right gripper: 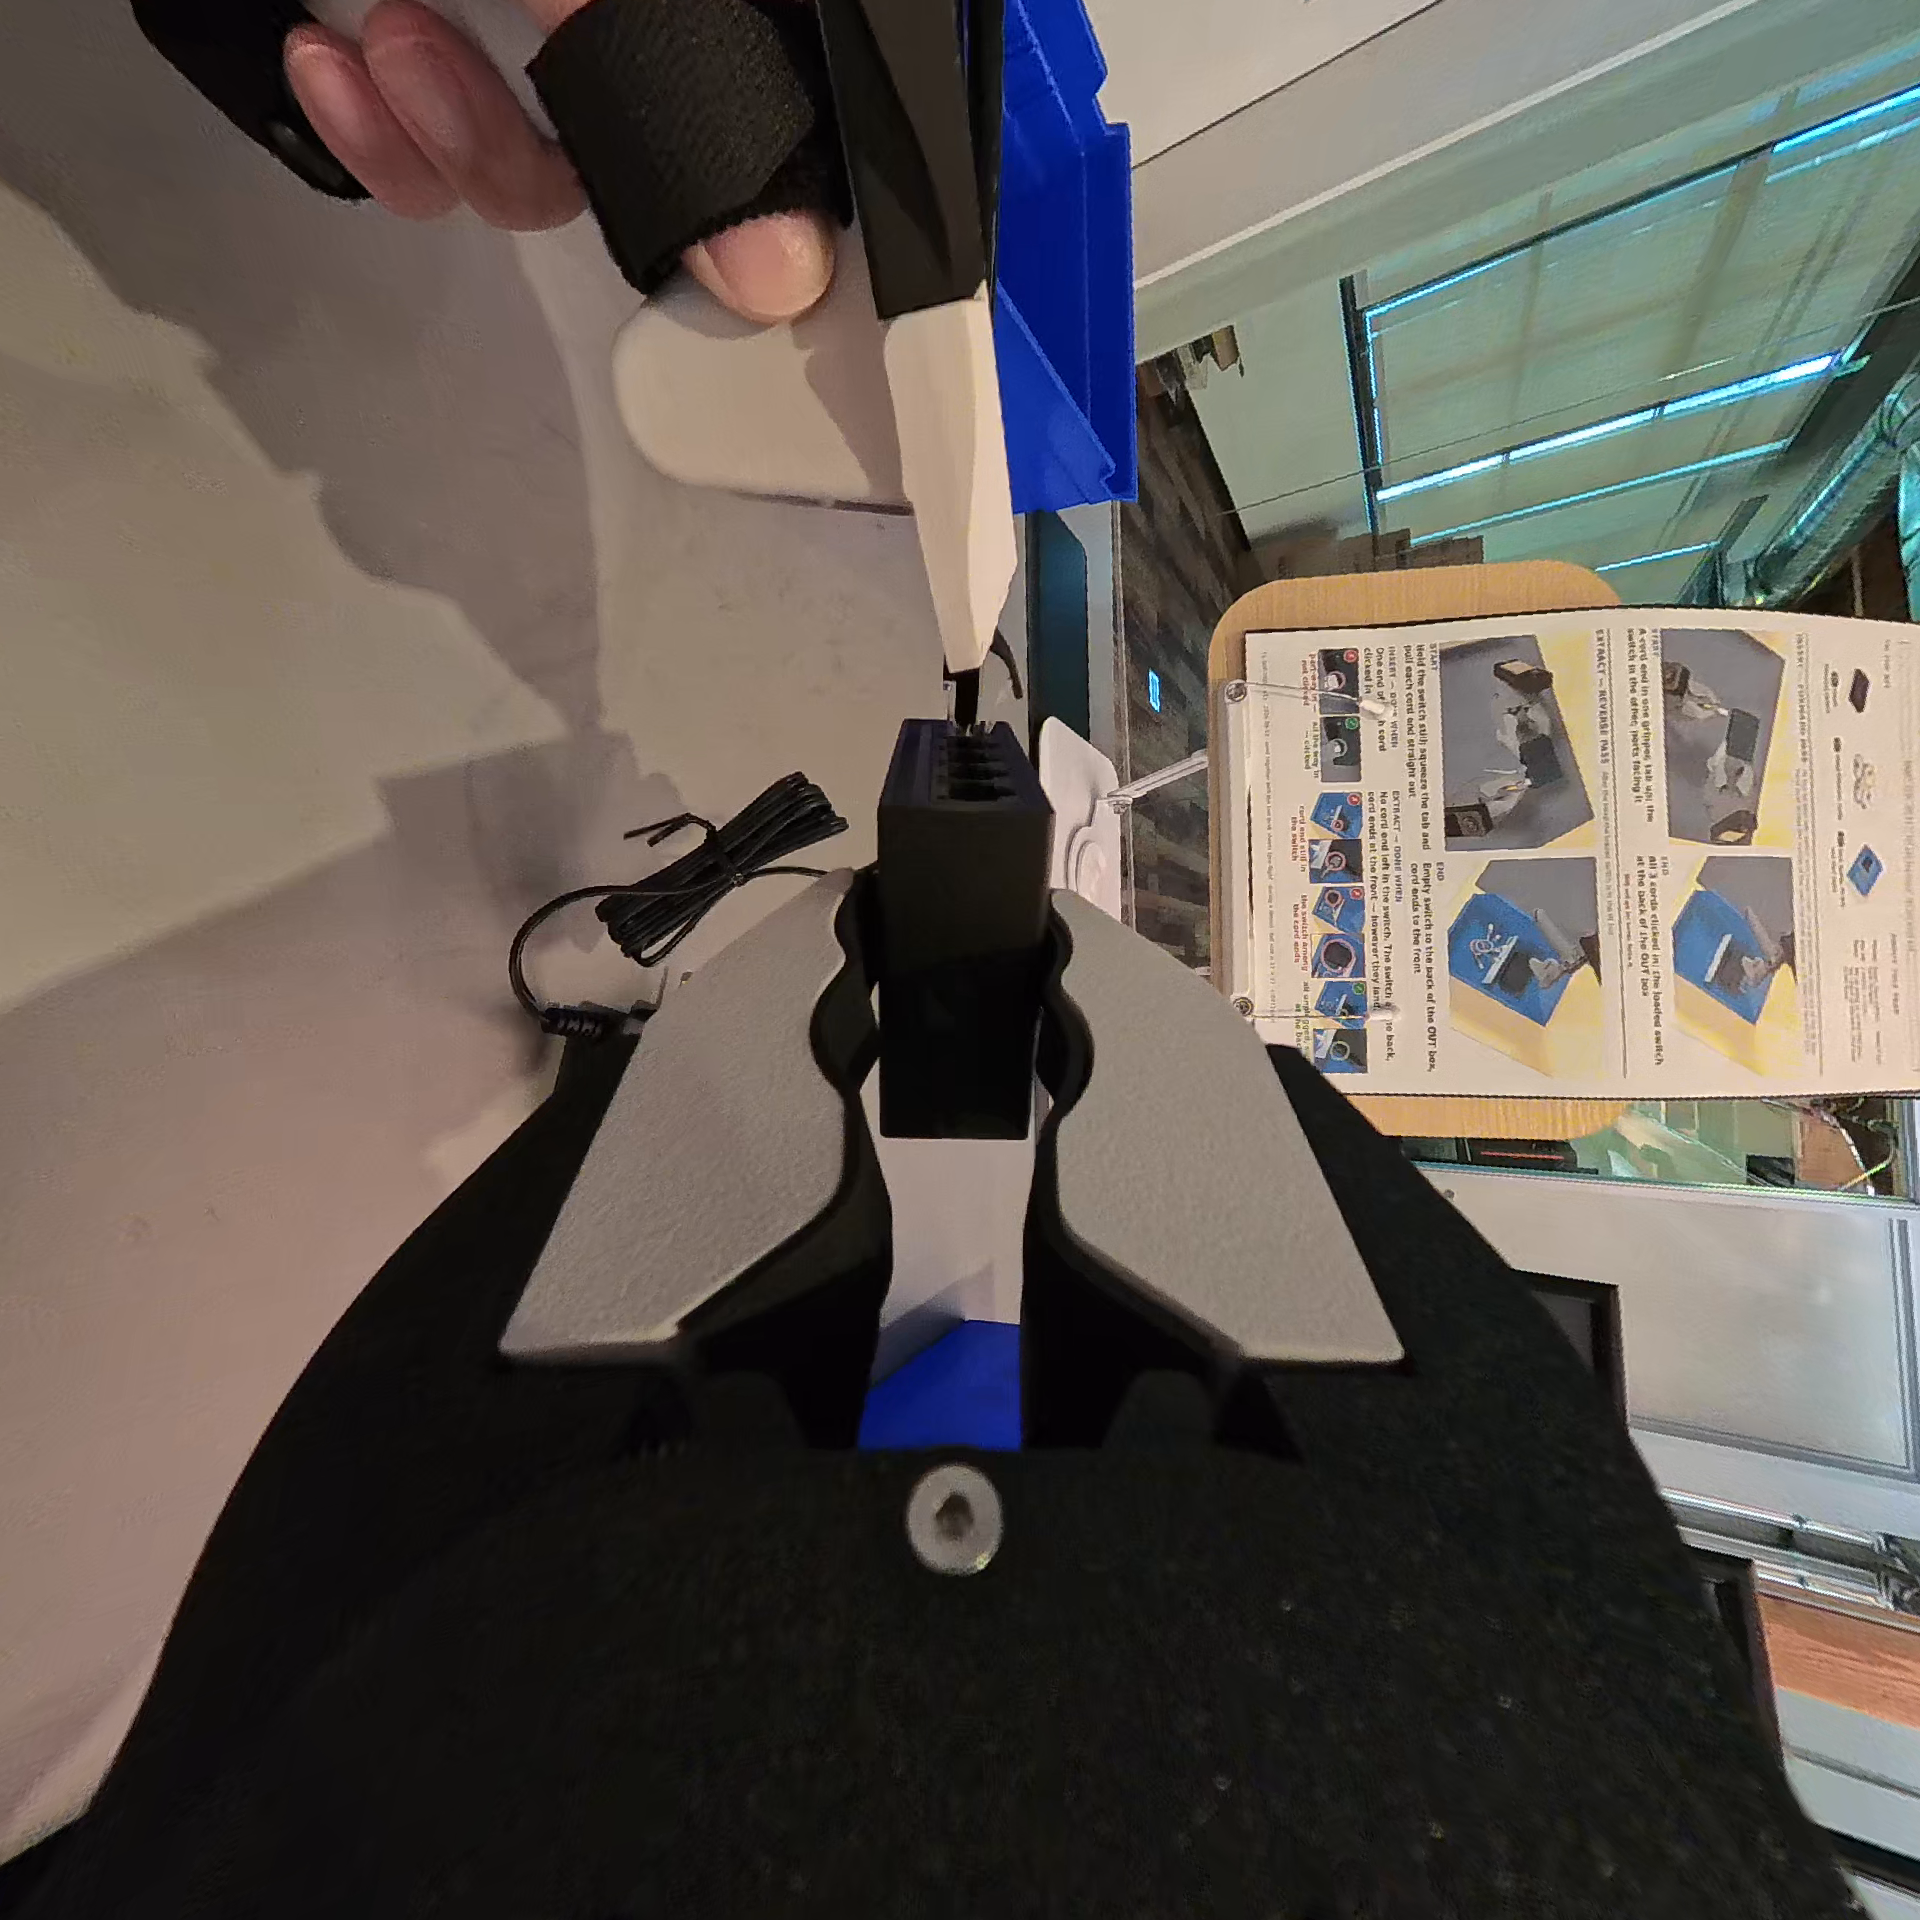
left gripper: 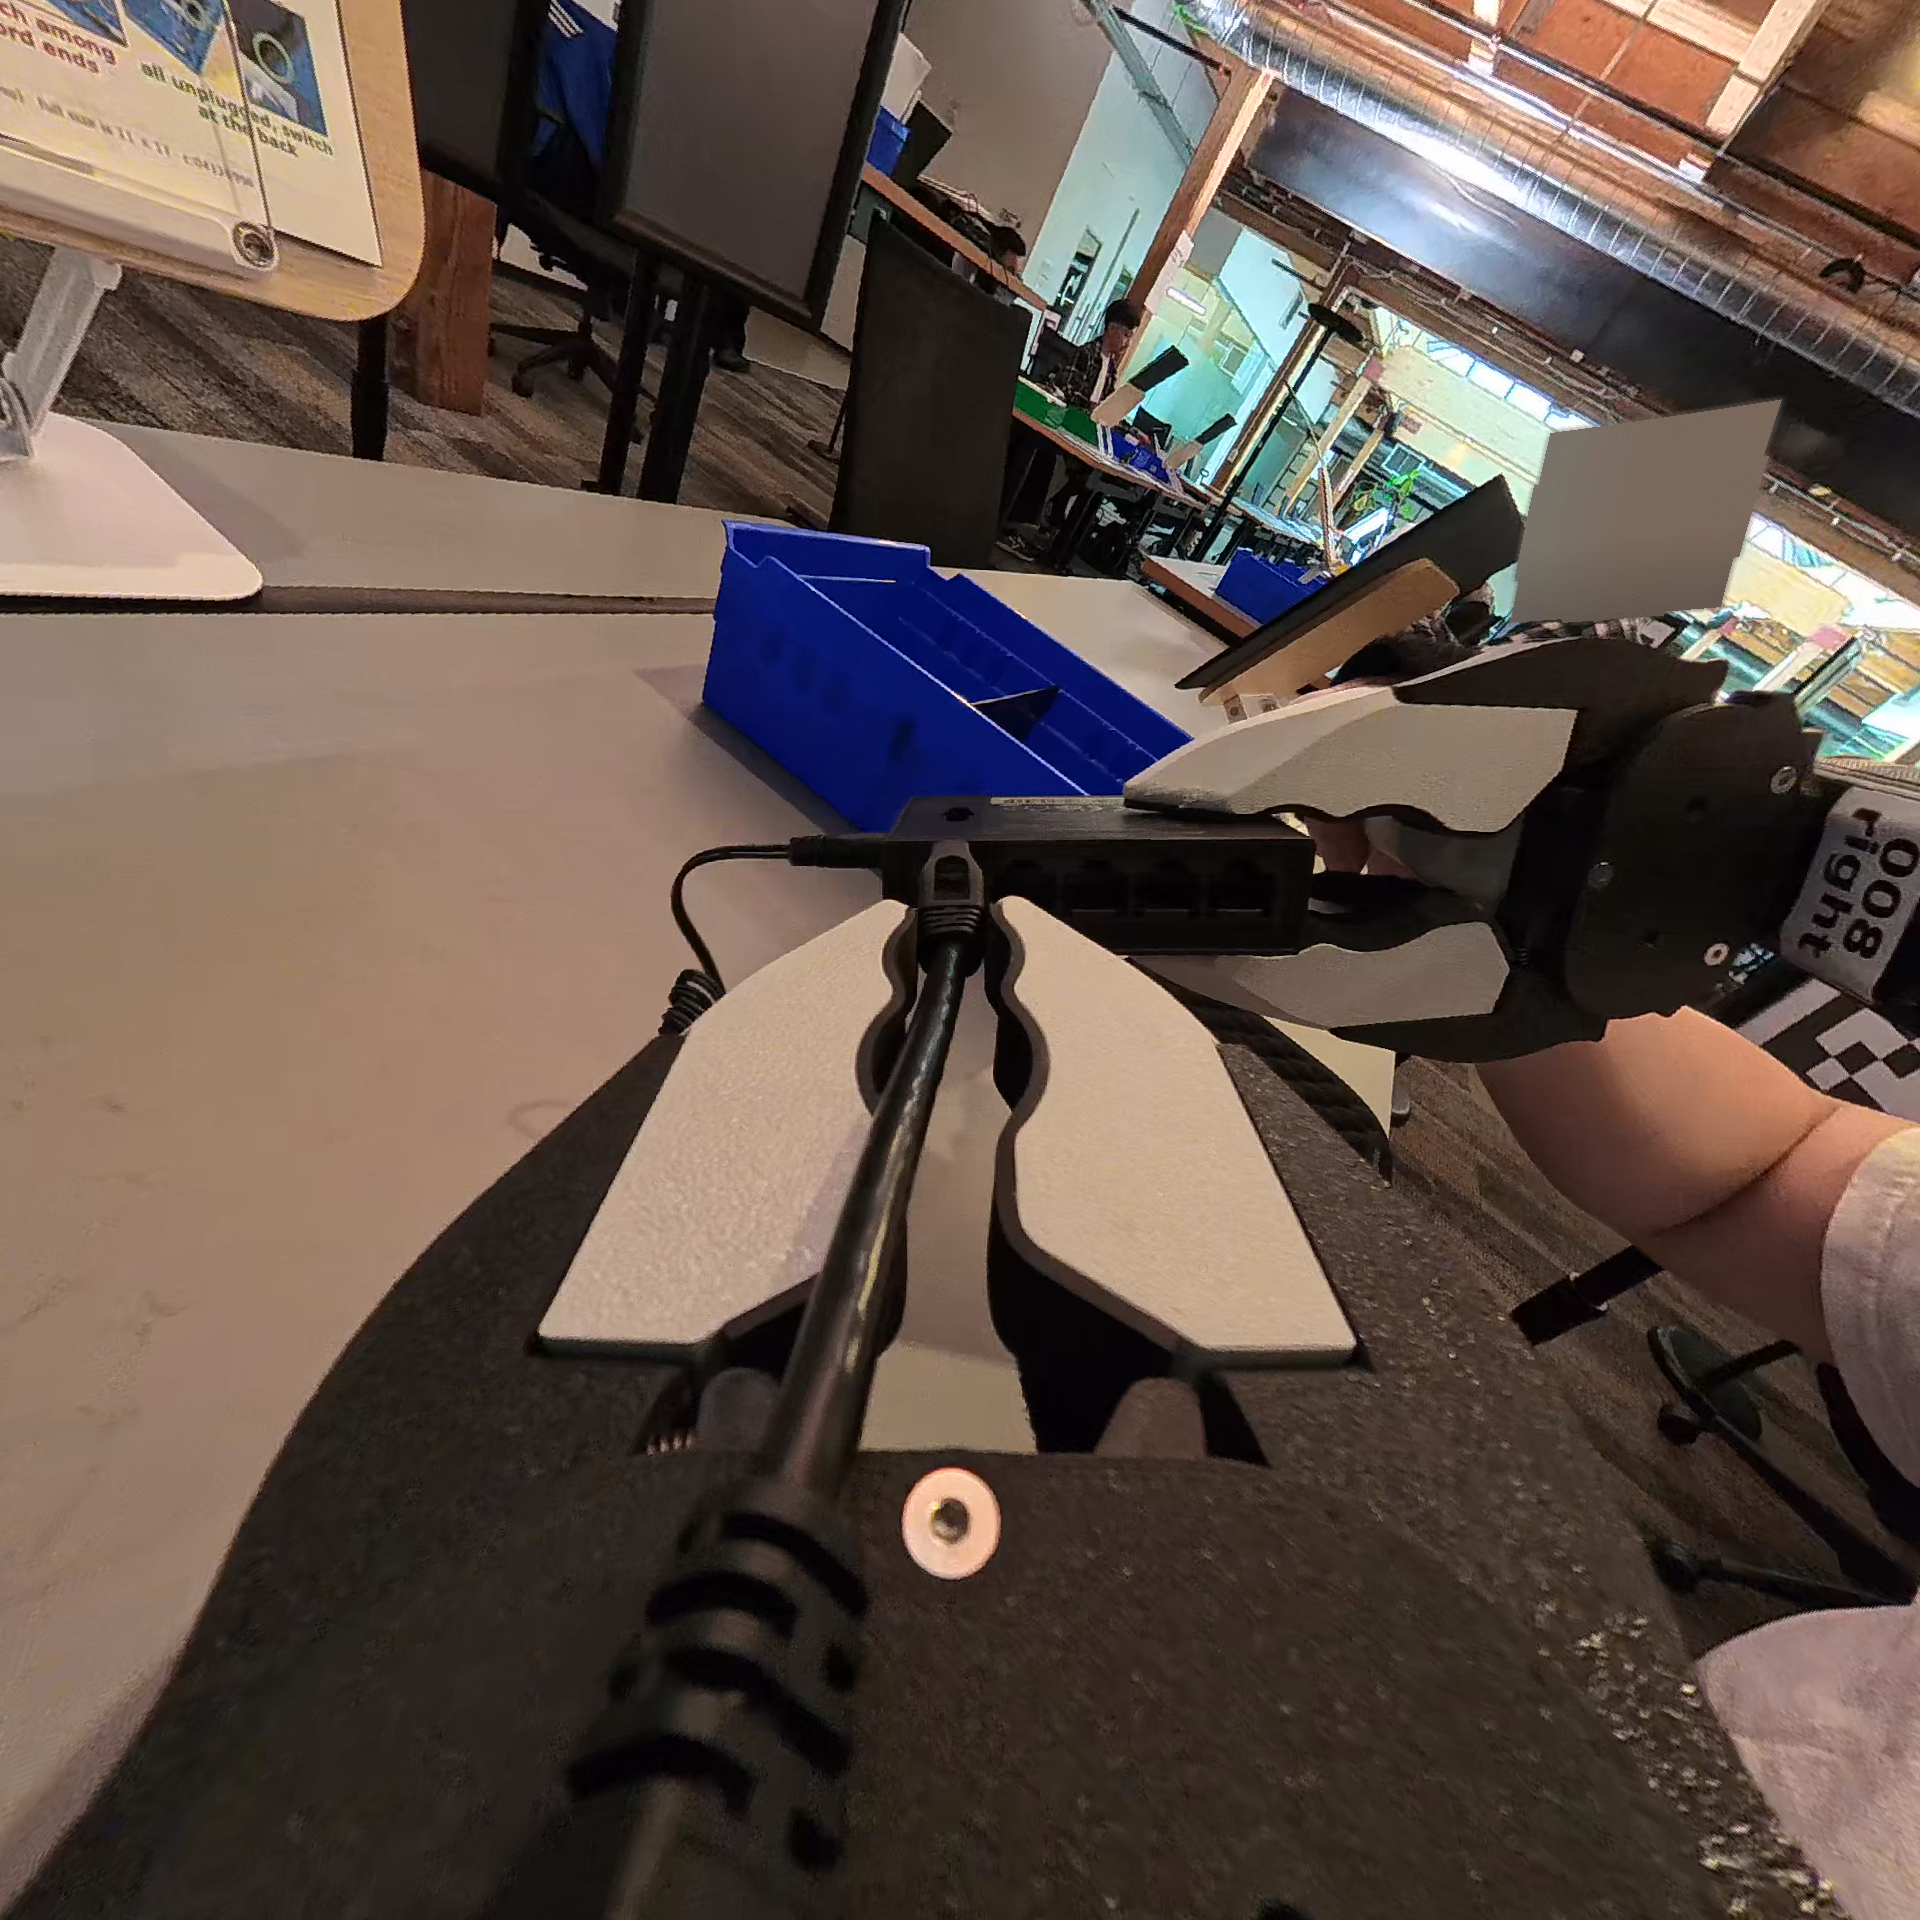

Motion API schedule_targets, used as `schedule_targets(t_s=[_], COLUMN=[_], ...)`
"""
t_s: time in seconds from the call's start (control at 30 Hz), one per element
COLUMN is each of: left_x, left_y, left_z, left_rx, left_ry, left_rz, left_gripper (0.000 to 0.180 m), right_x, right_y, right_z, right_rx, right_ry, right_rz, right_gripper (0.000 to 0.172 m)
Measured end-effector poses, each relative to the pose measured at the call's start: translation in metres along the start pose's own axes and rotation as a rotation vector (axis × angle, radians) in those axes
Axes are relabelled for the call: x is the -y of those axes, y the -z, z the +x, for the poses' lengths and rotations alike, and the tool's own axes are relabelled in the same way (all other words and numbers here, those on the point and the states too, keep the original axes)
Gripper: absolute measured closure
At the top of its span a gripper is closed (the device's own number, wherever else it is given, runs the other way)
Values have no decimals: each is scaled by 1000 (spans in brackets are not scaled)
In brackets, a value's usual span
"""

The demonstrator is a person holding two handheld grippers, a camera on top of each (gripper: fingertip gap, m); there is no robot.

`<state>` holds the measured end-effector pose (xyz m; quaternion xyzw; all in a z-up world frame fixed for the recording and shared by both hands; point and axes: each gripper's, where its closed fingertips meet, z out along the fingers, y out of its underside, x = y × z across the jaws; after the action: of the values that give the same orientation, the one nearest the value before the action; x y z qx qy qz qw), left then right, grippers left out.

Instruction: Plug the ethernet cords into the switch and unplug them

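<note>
While the right gripper (right gripper: 956,997) clamps the black switch (left gripper: 1101,883) above the table (left gripper: 312,831), the left gripper (left gripper: 951,925) pinches the cord (left gripper: 894,1101) by its plug boot (left gripper: 948,883), at the end port. Switch looks light and rigid; cord is stiff, so grip the boot. Can't tell if the latch is seated; the cord's far end is out of frame.

A pale grey table (left gripper: 312,831) fills the near scene; grey patterned carpet (left gripper: 208,343) lies beyond it; dark partition panels (left gripper: 748,145) stand far left; timber posts (left gripper: 1205,177) and ducting (left gripper: 1558,187) run overhead; bright windows (left gripper: 1455,374) glow far right.
</note>
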<state>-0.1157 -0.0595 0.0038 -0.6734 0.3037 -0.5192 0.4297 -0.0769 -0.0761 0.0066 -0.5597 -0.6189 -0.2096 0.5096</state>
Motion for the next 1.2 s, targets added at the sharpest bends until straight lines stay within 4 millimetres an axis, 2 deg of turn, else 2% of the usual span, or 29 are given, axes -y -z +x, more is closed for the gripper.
schedule_targets(t_s=[0.43, 0.63, 0.9, 1.07, 1.2], left_x=[1, 8, -1, -11, -21], left_y=[0, 8, 15, 17, 17], left_z=[-1, 2, -17, -27, -31], left_rx=[16, 6, 43, 62, 56], left_ry=[-2, 2, 38, 52, 69], left_rz=[-12, 10, -14, -34, -81], left_gripper=[170, 170, 170, 170, 169], right_x=[-7, -14, -16, -16, -10], right_y=[-1, -2, 0, -10, -24], right_z=[-2, -3, -5, -25, -53], right_rx=[-13, -5, 18, 83, 104], right_ry=[-59, -100, -235, -398, -381], right_rz=[25, 29, 99, 190, 234], right_gripper=[145, 145, 145, 145, 145])
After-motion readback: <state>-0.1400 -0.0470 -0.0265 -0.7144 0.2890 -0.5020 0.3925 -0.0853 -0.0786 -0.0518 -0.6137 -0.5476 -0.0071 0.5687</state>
